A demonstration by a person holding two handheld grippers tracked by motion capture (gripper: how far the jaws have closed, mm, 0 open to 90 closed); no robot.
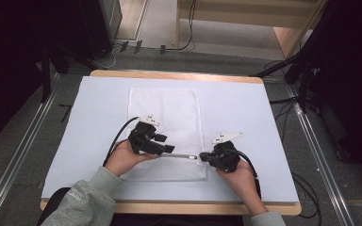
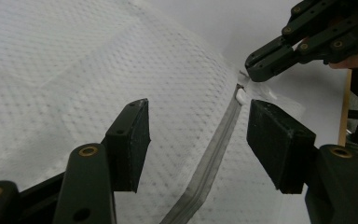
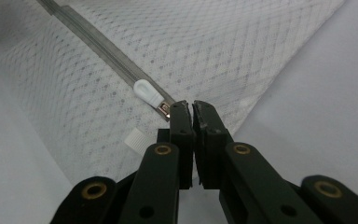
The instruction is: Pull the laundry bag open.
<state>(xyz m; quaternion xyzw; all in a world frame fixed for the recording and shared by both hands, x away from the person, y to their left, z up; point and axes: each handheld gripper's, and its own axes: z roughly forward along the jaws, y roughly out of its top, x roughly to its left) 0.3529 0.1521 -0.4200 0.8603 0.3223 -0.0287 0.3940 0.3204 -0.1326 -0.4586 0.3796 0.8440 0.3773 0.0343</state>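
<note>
The mesh bag (image 1: pixel 166 123) lies flat mid-table. The right gripper (image 3: pixel 190 108) pinches the bag's edge by the zipper (image 3: pixel 103 45) end, seemingly to anchor it, while the left gripper (image 2: pixel 196 135) hangs wide over the zipper, not gripping, the white pull (image 3: pixel 148 92) ahead.
</note>
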